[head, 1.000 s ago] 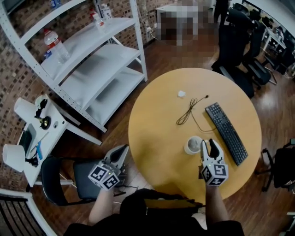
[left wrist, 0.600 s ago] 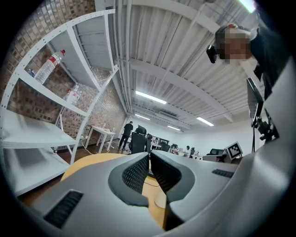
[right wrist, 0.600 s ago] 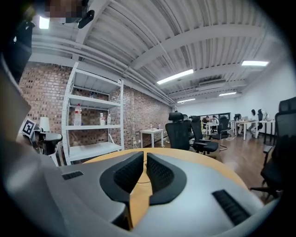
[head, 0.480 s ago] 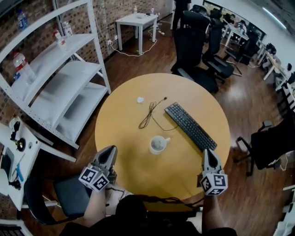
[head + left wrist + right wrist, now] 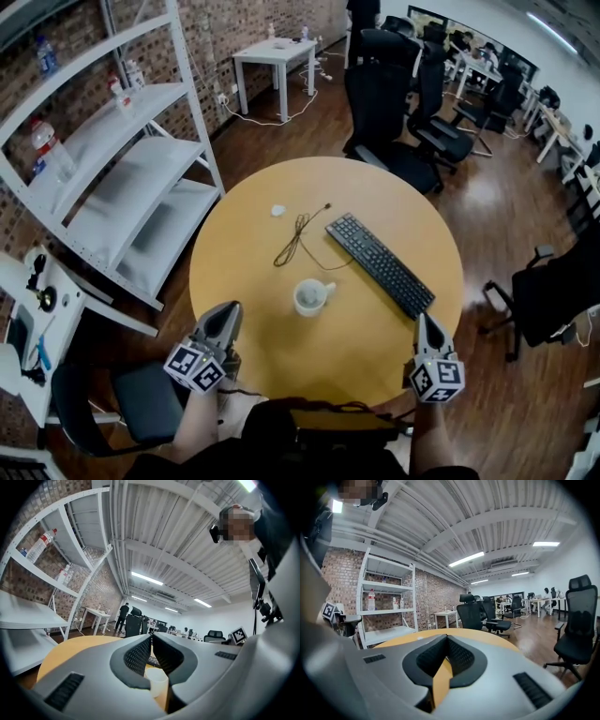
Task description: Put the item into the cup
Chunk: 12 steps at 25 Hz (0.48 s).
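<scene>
- The left gripper (image 5: 227,311) and the right gripper (image 5: 424,324) are both closed and empty, at the near edge of the table (image 5: 253,272).
- A small white item (image 5: 277,210) lies far beyond the cup (image 5: 310,296), left of the cable (image 5: 298,239).
- It seems light and soft, so pinch it gently across its middle.

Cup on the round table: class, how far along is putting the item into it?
Done: unclear; the cup stands upright on the table, contents too small to read. In hand: nothing; the left tool and right tool are both shut, empty, at its near edge. Left: possibly a small white item lying beyond the cup.
</scene>
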Each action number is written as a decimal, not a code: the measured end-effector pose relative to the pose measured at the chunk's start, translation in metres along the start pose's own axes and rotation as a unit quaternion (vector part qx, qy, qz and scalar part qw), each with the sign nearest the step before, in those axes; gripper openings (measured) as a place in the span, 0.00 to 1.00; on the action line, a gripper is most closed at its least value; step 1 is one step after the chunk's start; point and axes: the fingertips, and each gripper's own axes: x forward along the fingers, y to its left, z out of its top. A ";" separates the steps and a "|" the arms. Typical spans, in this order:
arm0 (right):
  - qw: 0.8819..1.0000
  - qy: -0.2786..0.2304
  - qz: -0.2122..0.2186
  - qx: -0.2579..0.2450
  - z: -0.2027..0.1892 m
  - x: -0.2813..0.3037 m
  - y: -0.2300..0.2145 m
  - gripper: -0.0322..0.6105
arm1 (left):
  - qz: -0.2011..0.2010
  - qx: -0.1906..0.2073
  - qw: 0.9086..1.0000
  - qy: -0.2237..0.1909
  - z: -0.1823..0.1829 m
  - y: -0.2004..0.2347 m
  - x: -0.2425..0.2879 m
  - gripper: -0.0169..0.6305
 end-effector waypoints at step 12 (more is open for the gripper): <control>0.999 -0.005 0.038 -0.013 0.005 0.024 0.018 0.06 | 0.038 0.008 0.999 -0.002 0.000 0.006 -0.023 0.05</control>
